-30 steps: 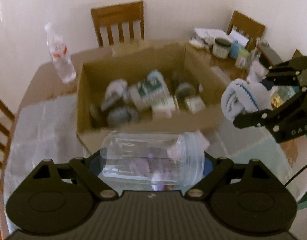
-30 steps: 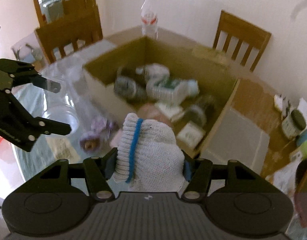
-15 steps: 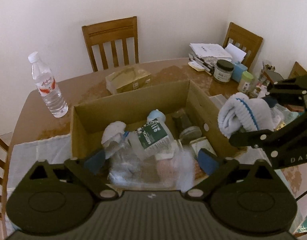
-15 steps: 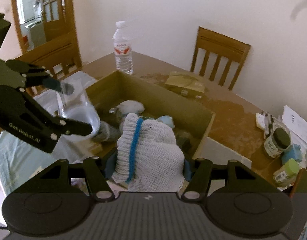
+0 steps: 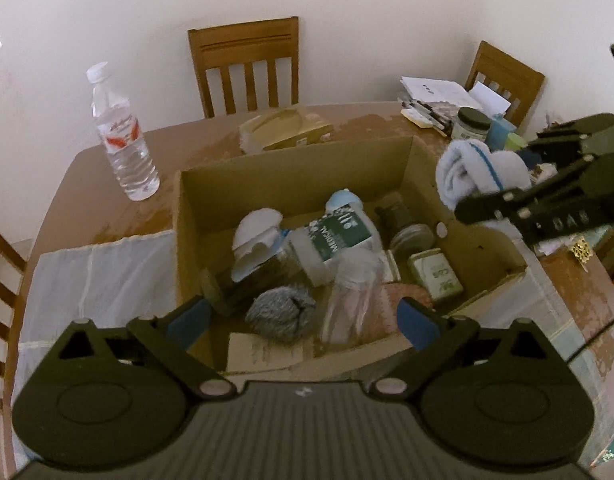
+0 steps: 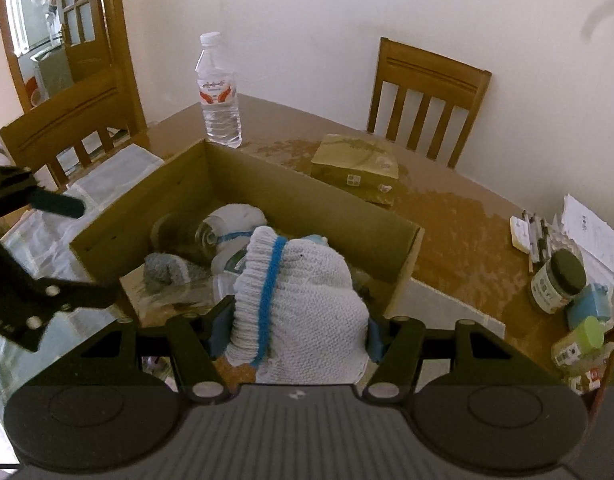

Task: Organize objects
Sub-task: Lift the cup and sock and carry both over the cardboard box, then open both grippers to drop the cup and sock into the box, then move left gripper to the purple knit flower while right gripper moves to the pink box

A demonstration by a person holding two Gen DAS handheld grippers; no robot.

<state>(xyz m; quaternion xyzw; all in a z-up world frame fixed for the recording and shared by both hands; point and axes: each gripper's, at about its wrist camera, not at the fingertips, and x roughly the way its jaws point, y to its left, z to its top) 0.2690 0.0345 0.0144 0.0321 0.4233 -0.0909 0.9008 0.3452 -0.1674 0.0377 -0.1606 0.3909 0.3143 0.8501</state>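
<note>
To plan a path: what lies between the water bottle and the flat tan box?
In the right wrist view, only bare brown table separates the water bottle from the flat tan box.

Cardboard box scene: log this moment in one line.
left hand-held gripper: open, empty | right hand-held gripper: shut on white knit bundle | clear jar: lying in cardboard box

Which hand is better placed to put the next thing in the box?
The right. Its claw is shut on the white sock, right at the near wall of the box. The left claw is open and empty above the box, so it would first have to fetch something.
</note>
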